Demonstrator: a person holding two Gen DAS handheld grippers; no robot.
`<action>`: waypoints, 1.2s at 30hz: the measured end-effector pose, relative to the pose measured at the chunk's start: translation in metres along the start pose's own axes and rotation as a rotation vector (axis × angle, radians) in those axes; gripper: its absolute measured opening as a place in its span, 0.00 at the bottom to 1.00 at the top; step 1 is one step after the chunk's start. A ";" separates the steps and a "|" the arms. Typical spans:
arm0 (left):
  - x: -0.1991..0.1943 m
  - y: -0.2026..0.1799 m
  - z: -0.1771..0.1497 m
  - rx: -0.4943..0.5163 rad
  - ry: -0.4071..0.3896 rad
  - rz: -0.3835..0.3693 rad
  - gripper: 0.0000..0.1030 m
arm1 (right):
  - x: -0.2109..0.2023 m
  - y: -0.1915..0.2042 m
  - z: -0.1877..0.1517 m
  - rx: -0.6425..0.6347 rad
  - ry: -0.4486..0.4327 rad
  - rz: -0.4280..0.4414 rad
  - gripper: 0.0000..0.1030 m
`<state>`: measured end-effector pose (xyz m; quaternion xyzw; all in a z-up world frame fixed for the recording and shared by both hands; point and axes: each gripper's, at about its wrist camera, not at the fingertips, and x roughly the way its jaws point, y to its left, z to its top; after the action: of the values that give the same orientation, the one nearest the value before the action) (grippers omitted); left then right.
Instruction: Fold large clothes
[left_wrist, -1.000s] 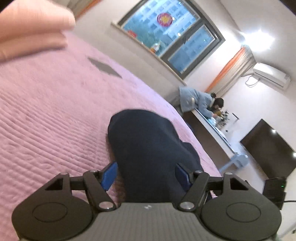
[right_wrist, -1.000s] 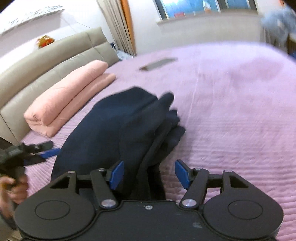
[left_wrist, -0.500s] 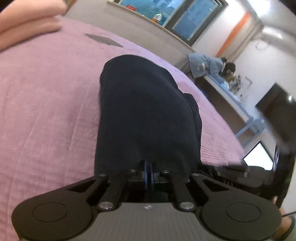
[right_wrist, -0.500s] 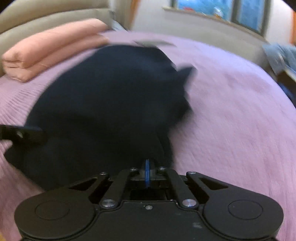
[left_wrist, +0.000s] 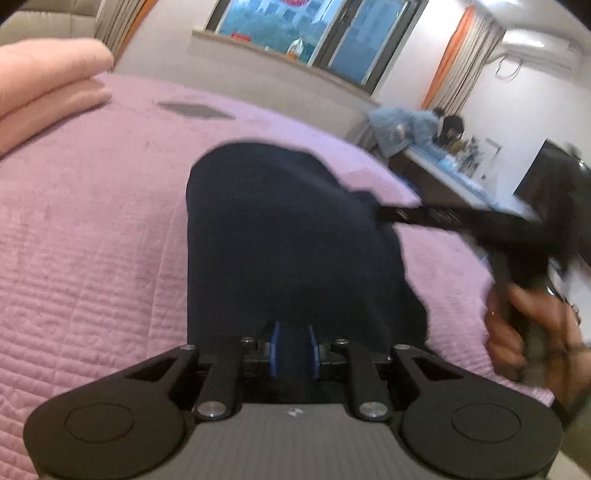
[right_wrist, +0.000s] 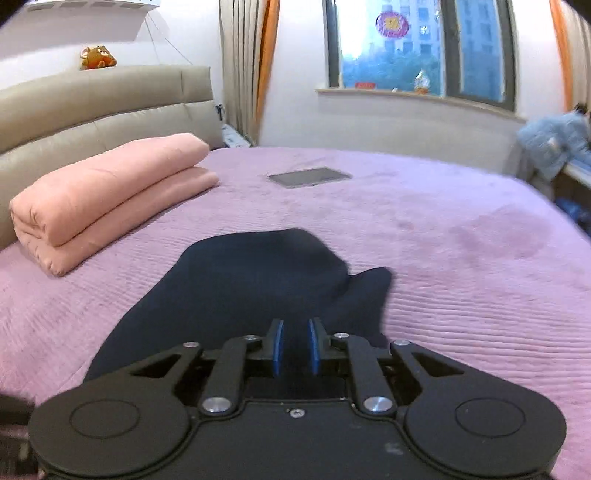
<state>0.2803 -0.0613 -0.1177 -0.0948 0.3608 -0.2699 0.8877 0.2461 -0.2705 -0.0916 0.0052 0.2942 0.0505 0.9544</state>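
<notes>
Now both grippers pinch a dark garment on the bed.
Left gripper (left_wrist: 293, 349) and right gripper (right_wrist: 294, 347) each have their blue pads drawn close on the near edge of the garment (right_wrist: 258, 280), which lies spread over the pink bed (right_wrist: 461, 266), beside a folded blanket (right_wrist: 107, 192).

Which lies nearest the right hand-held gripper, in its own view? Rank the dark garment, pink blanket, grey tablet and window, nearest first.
1. Dark garment: between the right hand-held gripper pads, spread ahead on the bed.
2. Pink blanket: folded, far left by the headboard.
3. Grey tablet: flat on the bed, centre, behind the garment.
4. Window: on the back wall, past the bed.
</notes>
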 end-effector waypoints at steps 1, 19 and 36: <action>0.000 0.001 -0.004 0.004 -0.005 -0.010 0.18 | 0.015 -0.005 -0.005 -0.016 0.035 -0.030 0.15; -0.124 -0.103 0.014 0.231 -0.094 0.181 0.67 | -0.204 0.021 -0.013 0.220 0.087 -0.112 0.76; -0.245 -0.200 0.031 0.299 -0.184 0.644 0.99 | -0.293 0.078 0.014 0.232 0.081 -0.170 0.79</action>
<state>0.0746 -0.0954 0.1218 0.1305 0.2473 -0.0167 0.9600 0.0058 -0.2220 0.0881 0.0883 0.3358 -0.0646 0.9355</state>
